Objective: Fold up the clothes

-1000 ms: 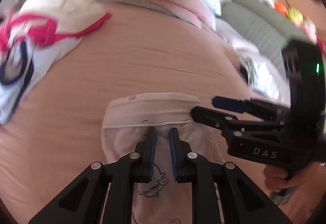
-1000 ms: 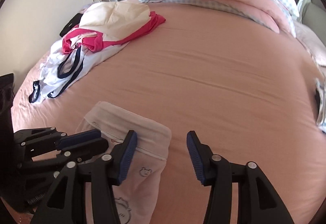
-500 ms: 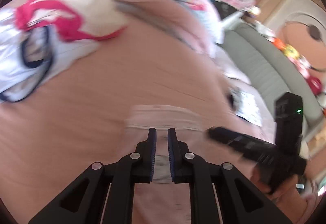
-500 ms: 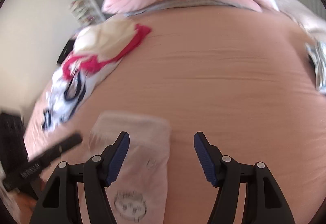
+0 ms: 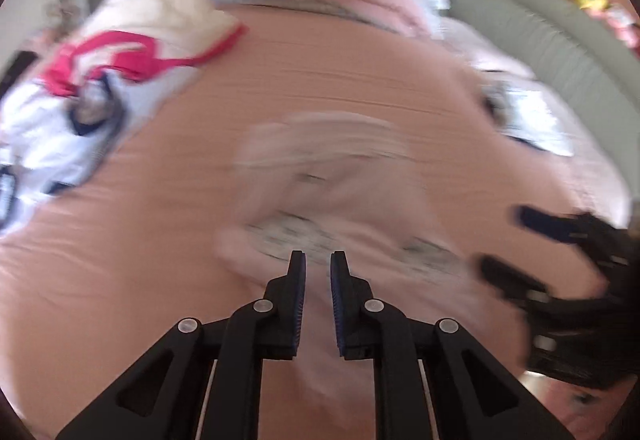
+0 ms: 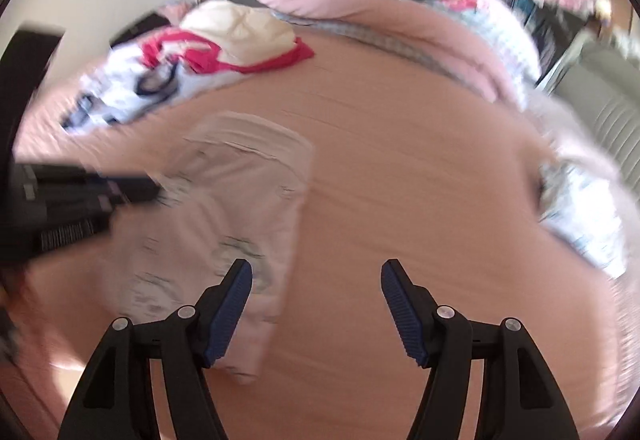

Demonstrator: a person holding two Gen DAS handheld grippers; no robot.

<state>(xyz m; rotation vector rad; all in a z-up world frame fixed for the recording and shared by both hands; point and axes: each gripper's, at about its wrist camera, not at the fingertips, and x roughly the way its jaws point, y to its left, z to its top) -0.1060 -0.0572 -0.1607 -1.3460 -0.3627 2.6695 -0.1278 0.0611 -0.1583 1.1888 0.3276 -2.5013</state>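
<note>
Pale pink printed garment (image 6: 240, 200) lies flat on the peach bed sheet (image 6: 400, 168), near the heap of clothes (image 6: 192, 56). Left gripper (image 5: 318, 268) fingers are nearly closed, empty, above it; right gripper (image 6: 316, 280) fingers spread wide, empty, at the garment's edge.

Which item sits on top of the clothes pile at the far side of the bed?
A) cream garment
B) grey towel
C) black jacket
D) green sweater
A: a cream garment caps the pile, lying over a red piece and a white piece with dark trim on the pink sheet.
</note>
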